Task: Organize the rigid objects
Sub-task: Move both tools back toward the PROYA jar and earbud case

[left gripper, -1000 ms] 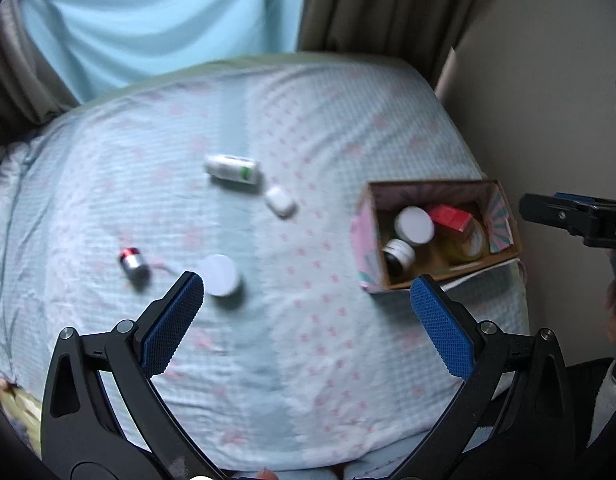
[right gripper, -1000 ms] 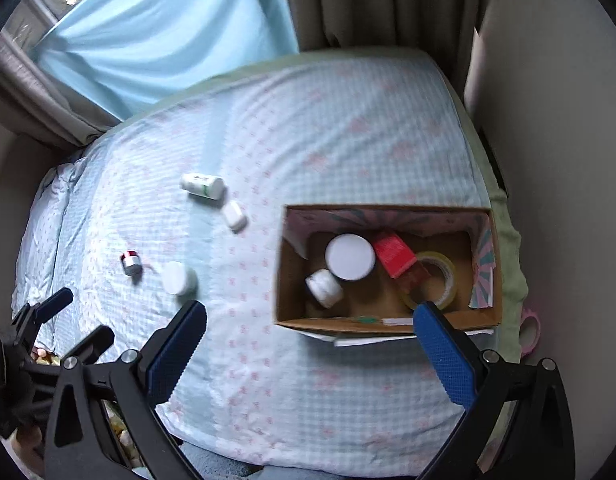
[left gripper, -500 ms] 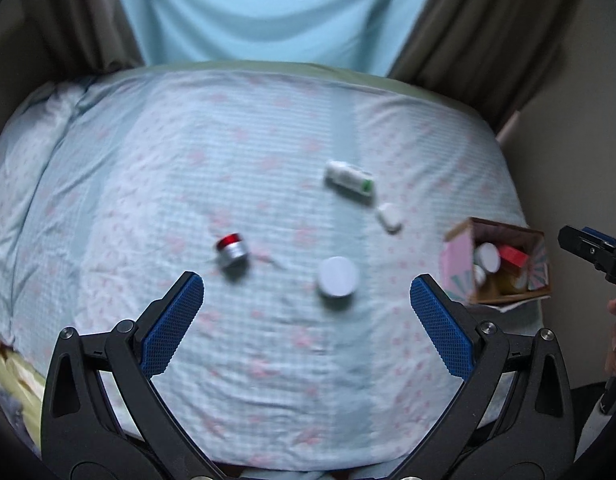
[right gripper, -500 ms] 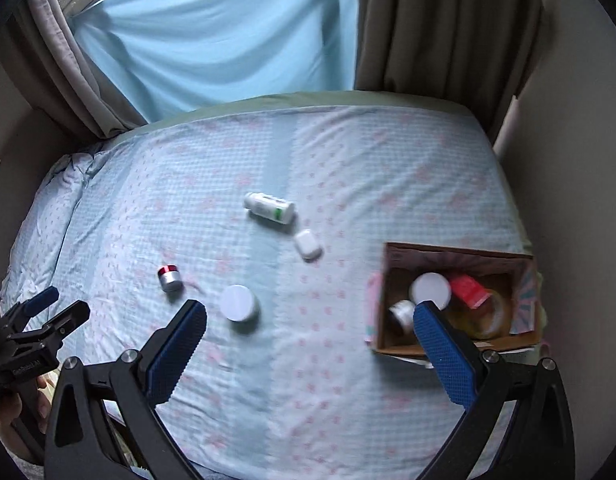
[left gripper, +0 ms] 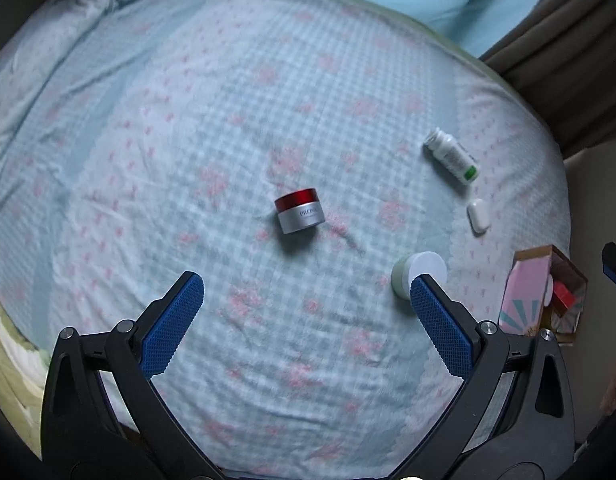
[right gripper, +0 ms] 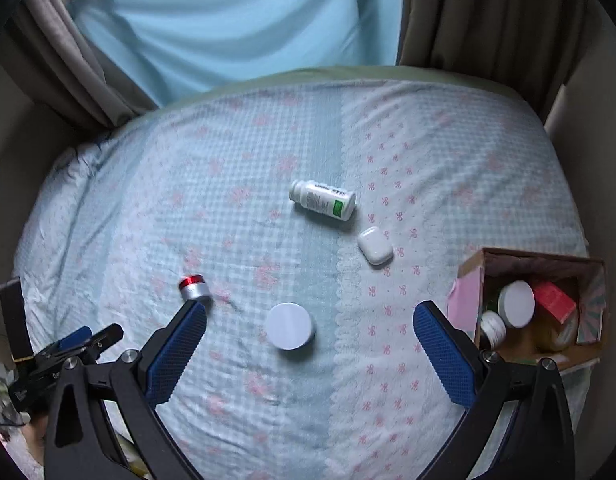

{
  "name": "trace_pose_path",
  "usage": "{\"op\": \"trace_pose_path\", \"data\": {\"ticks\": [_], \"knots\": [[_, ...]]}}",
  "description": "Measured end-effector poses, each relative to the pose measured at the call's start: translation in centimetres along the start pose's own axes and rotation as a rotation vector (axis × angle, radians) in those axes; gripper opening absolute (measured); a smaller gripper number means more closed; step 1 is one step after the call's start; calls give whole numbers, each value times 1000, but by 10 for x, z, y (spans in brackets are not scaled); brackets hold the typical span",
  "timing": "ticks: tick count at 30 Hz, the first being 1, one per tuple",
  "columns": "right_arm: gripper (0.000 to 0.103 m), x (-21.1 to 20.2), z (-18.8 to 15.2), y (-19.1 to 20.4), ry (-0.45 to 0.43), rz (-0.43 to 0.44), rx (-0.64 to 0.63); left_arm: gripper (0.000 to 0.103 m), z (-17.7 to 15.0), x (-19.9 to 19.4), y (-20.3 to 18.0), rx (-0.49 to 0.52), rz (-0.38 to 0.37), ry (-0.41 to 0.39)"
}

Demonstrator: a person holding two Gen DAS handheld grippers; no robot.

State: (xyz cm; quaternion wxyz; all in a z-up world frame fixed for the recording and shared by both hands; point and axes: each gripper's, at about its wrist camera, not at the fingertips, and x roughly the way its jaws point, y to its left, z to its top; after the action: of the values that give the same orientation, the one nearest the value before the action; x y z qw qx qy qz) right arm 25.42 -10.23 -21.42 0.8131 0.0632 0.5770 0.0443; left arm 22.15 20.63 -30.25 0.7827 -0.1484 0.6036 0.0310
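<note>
A small silver jar with a red lid (left gripper: 300, 210) stands on the bed, ahead of my open, empty left gripper (left gripper: 304, 292); it also shows in the right wrist view (right gripper: 193, 287). A round white-lidded jar (left gripper: 419, 276) sits by the left gripper's right finger and lies ahead of my open, empty right gripper (right gripper: 309, 320) in the right wrist view (right gripper: 290, 325). A white bottle with a green label (right gripper: 323, 200) lies on its side. A white earbud case (right gripper: 375, 246) lies beside it. A cardboard box (right gripper: 469, 280) at the right holds several items.
The bed has a light blue checked cover (right gripper: 268, 168). Curtains (right gripper: 236, 20) hang behind it. A wall stands at the right behind the box. The left gripper shows at the lower left of the right wrist view (right gripper: 68, 350).
Both grippers have swung left, away from the box. The left one has come closer to the red-lidded jar; the right one now faces the white-lidded jar. Both stay open.
</note>
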Motion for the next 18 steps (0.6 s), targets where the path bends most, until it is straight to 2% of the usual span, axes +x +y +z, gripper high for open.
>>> {"op": "trace_pose_path", "data": {"ticks": [5,9,13,15,18], "knots": [[103,55,21,-17,81,-9,-44,103,14,53,-4,-89,18,40],[103,99,37,-28,135,-36,-130,102,22,88,-4,-149,21,51],[103,153,50,-41,213,-64,-215,97,27,122,-4,-190,32,78],[96,175,53,-46,249,-75,-247,97,29,136,0,-216,38,87],[93,207,55,-53,304,-92,-287,95,30,152,4,-248,50,99]]}}
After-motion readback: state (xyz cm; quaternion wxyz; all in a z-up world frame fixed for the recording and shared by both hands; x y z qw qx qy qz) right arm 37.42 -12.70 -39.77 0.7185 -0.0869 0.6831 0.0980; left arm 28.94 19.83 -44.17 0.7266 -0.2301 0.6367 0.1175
